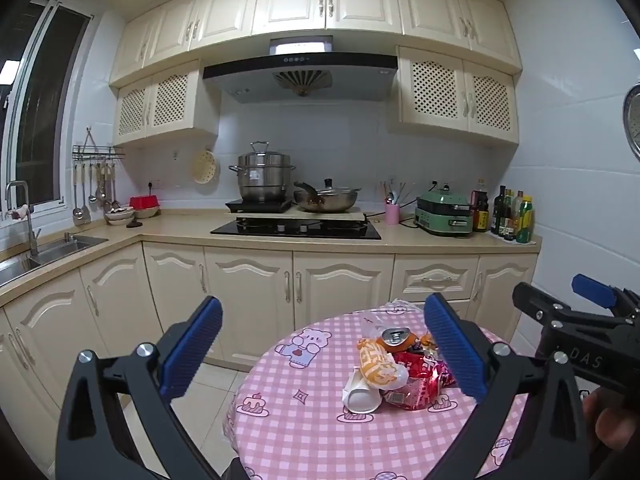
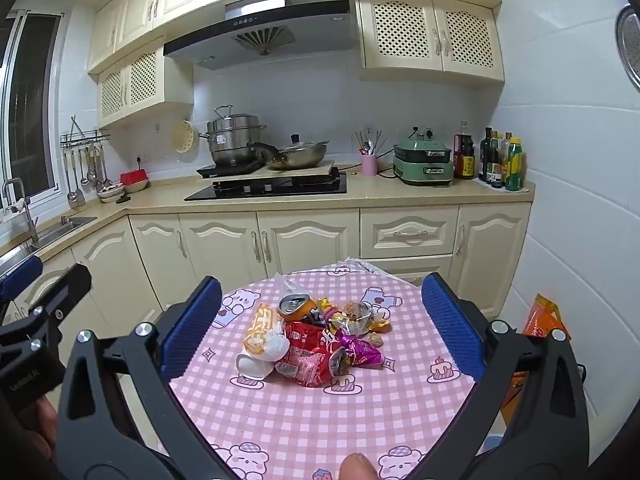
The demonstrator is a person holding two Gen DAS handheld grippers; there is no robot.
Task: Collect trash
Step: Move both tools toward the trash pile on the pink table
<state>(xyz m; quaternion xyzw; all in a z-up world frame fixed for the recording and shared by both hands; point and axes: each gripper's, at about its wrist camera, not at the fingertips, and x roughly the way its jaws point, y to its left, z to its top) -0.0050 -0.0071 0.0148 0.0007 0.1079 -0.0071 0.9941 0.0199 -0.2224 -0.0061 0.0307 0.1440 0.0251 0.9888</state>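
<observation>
A pile of trash lies on the round table with a pink checked cloth: an orange drink can, an orange-and-white wrapper, a red snack bag, a tipped white cup, a purple foil wrapper and crumpled bits. The pile also shows in the left wrist view, with the can and cup. My left gripper is open and empty, above the table's left side. My right gripper is open and empty, held above and short of the pile.
Cream kitchen cabinets and a counter stand behind the table with a stove, pots, a green appliance and bottles. A sink is at the left. An orange bag sits on the floor right of the table.
</observation>
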